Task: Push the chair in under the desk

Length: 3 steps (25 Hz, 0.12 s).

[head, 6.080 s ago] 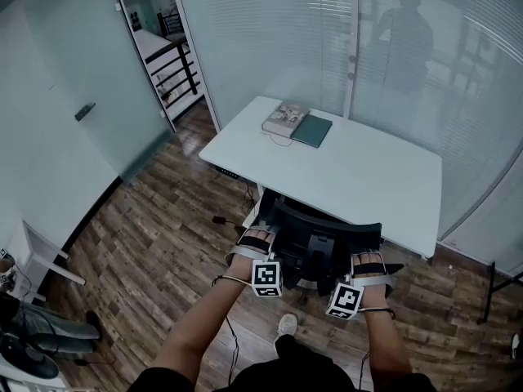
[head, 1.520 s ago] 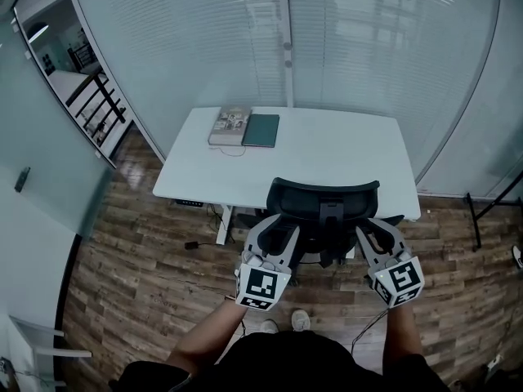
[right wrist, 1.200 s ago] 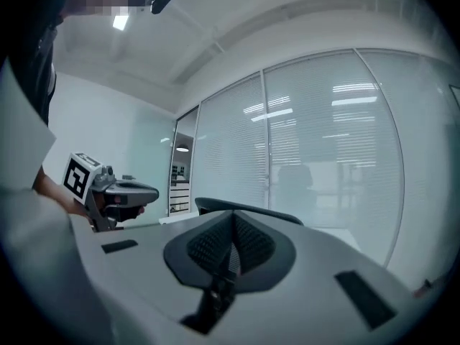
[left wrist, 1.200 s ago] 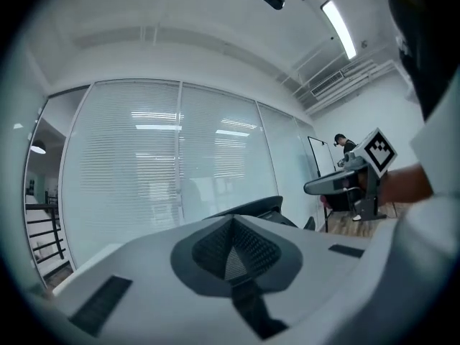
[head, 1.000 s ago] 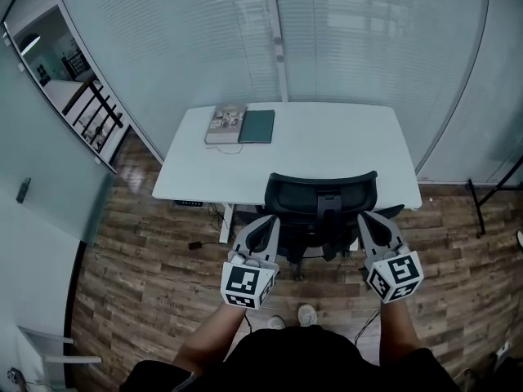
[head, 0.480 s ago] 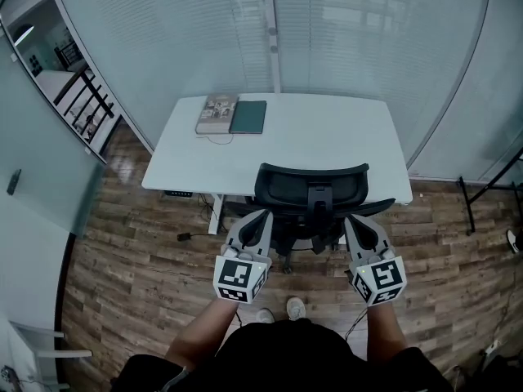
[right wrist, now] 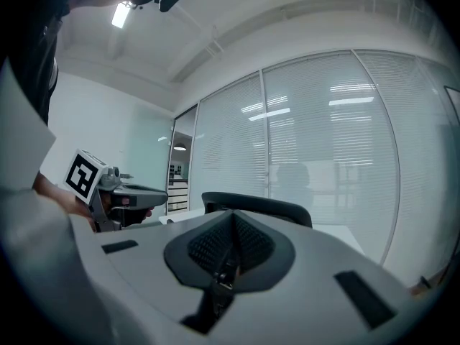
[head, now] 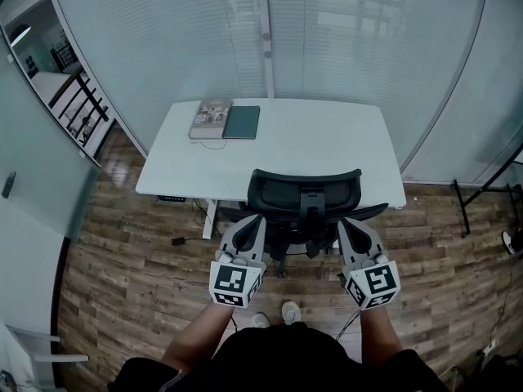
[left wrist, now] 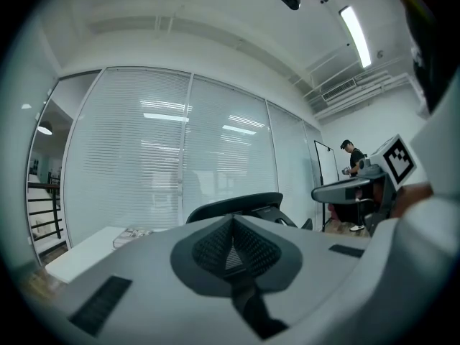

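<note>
The black office chair stands against the front edge of the white desk, its seat tucked beneath the top. My left gripper hovers by the left side of the backrest, shut and holding nothing. My right gripper is shut and empty too, by the right side. I cannot tell whether either touches the chair. In the left gripper view the shut jaws point at the backrest top. The right gripper view has its shut jaws below the backrest.
A book and a green notebook lie on the desk's far left corner. A glass wall with blinds runs behind the desk. A cable plug lies on the wood floor at left. Black stand legs are at right.
Six seconds ago both grippers were on the chair's back at an angle to the desk. Now I face the desk squarely, and in the last second both grippers have sat slightly back, still shut.
</note>
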Motion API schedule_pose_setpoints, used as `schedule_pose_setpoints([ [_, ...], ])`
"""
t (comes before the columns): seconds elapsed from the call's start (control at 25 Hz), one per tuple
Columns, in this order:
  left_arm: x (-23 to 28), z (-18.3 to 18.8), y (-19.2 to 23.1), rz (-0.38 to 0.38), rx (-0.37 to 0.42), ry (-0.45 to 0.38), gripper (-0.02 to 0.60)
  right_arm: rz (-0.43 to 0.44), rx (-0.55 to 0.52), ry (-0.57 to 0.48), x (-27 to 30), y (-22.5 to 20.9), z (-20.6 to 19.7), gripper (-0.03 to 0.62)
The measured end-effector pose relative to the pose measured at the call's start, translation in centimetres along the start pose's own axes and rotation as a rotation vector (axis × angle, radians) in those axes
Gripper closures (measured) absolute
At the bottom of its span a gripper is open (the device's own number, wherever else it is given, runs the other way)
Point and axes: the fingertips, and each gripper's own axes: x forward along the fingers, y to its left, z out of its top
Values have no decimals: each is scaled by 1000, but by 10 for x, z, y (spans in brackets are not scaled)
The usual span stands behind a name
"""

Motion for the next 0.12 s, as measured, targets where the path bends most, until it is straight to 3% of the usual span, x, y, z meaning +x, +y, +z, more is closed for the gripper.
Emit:
schedule_pose_setpoints([
  [0.12,2,-3,0,3,5,5,568,-3,-16,1,3,-1,5,592],
])
